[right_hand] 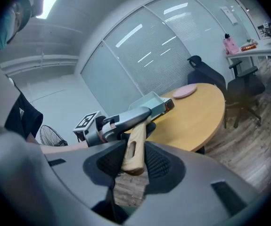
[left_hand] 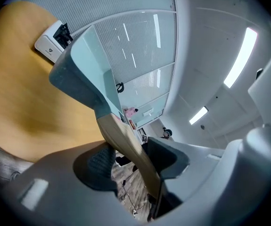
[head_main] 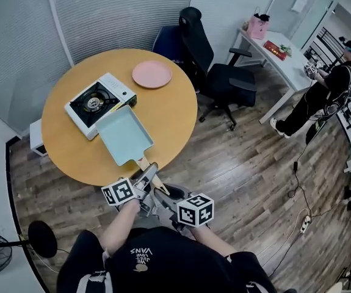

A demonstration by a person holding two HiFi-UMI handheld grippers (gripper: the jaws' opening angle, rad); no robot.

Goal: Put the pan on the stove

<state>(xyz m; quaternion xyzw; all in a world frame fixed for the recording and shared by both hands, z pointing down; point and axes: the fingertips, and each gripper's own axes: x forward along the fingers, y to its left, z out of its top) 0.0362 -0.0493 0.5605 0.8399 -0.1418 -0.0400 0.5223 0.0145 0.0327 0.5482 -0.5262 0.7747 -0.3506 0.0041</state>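
The pan (head_main: 121, 134), a pale blue rectangular one, lies over the near part of the round worktop (head_main: 174, 112). Its far edge is right against the near side of the stove (head_main: 96, 102). Whether its base rests on the wood or is raised a little cannot be told. Its long axis runs from the person away and to the left, so the wooden handle (head_main: 148, 167) points back over the worktop's edge and the body points at the burner. Both tongs are closed on that handle. The left tongs (left_hand: 130, 161) grip it partway along, nearer the pan body, and the right tongs (right_hand: 134, 160) clamp its very end. The stove therefore lies straight ahead along the handle's line, just beyond the pan, and the left hand is the nearer one. The coming move looks like a lift and a push forward and left along that axis. A pink plate (head_main: 152, 74) sits well clear to the far right.
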